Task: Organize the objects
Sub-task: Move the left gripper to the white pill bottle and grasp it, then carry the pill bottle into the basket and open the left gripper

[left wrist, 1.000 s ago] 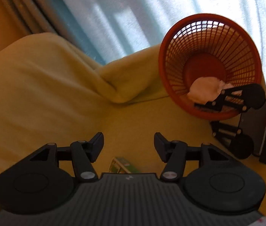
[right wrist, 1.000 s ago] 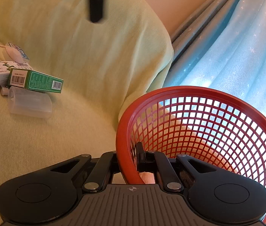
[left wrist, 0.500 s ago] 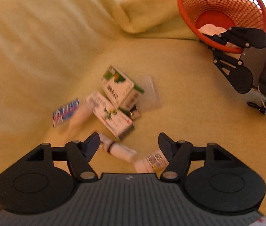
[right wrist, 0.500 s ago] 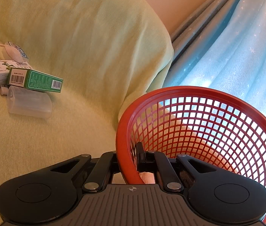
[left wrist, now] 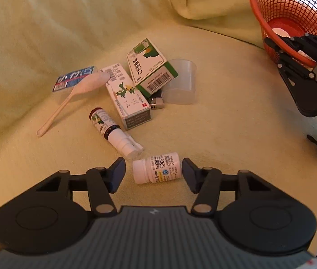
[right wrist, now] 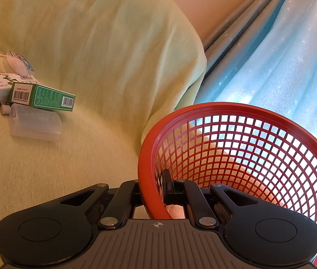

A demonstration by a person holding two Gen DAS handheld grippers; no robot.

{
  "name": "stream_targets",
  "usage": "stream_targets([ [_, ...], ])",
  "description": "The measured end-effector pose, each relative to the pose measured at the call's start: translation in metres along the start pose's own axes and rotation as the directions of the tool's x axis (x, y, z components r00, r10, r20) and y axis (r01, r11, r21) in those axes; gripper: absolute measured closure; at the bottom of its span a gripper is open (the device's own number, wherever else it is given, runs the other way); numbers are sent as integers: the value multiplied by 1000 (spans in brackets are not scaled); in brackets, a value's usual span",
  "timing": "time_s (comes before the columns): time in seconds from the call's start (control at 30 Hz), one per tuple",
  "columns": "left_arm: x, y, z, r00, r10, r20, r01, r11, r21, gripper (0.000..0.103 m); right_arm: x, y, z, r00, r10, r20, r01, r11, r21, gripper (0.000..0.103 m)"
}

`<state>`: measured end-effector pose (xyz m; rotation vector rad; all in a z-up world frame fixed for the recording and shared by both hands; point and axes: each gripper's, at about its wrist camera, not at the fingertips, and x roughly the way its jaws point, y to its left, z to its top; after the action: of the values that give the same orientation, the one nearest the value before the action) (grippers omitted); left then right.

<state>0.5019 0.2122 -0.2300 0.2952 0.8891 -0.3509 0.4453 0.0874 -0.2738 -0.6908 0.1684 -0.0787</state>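
Note:
A white pill bottle (left wrist: 158, 170) lies on its side on the yellow-green cover, between the fingers of my left gripper (left wrist: 152, 168). The jaws are closing; the right finger is at the bottle's base, the left finger stands just off the cap. Beyond it lie a spray bottle (left wrist: 111, 130), a white box (left wrist: 127, 96), a green box (left wrist: 151, 65), a clear cup (left wrist: 180, 83), a white spoon (left wrist: 75, 96) and a blue packet (left wrist: 75, 78). My right gripper (right wrist: 151, 186) is shut on the rim of the red mesh basket (right wrist: 237, 109), one finger inside, one outside.
The basket (left wrist: 293, 4) stands at the upper right in the left wrist view, with something white (left wrist: 279, 30) in its bottom. A raised fold of the cover (right wrist: 113, 44) backs the heap. Blue curtains (right wrist: 281, 56) hang behind the basket.
My left gripper has tipped down and sunk toward the heap, and the white pill bottle now lies between its narrowed jaws. The right gripper and basket have not moved.

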Motion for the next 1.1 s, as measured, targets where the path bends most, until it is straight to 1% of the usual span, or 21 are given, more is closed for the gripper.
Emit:
stream_targets([
  [0.07,3,3,0,1000,-20,-12,20,999,-25,60,0,0,0,1000,0,0,0,1000,1,101],
  [0.13,4,4,-2,1000,-18,-8,18,1000,-24,61,0,0,0,1000,-1,-1,1,1000,1,101],
  [0.2,3,3,-3,1000,-17,-4,17,1000,3,61,0,0,0,1000,0,0,0,1000,0,101],
  [0.27,1,-1,-5,1000,-9,5,8,998,65,61,0,0,0,1000,0,0,0,1000,0,101],
  [0.33,-3,-7,-9,1000,15,26,-19,987,162,61,0,0,1,1000,-1,-1,1,1000,1,101],
  [0.43,-10,-13,-12,998,28,59,-43,958,284,61,0,0,0,1000,0,0,0,1000,0,101],
  [0.63,-22,-15,-6,994,21,105,-61,915,398,61,0,0,0,1000,-1,0,1,1000,0,101],
  [0.7,-27,-18,-2,990,22,136,-81,890,449,61,0,0,0,1000,0,0,0,1000,0,101],
  [0.73,-29,-19,0,988,10,156,-83,878,472,61,0,0,0,1000,0,0,0,1000,0,101],
  [0.8,-31,-22,7,983,7,183,-103,847,521,61,0,0,0,1000,0,0,0,1000,1,101],
  [0.93,-38,-30,25,972,-39,233,-114,788,605,61,0,0,0,1000,0,0,0,1000,1,101],
  [0.97,-39,-32,30,969,-57,241,-107,780,617,61,0,0,0,1000,0,0,0,1000,1,101],
  [1.03,-42,-33,43,964,-80,252,-97,779,620,61,0,0,0,1000,1,-1,-1,1000,1,101],
  [1.1,-44,-31,60,964,-116,241,-47,813,581,61,0,0,0,1000,0,0,0,1000,0,101],
])
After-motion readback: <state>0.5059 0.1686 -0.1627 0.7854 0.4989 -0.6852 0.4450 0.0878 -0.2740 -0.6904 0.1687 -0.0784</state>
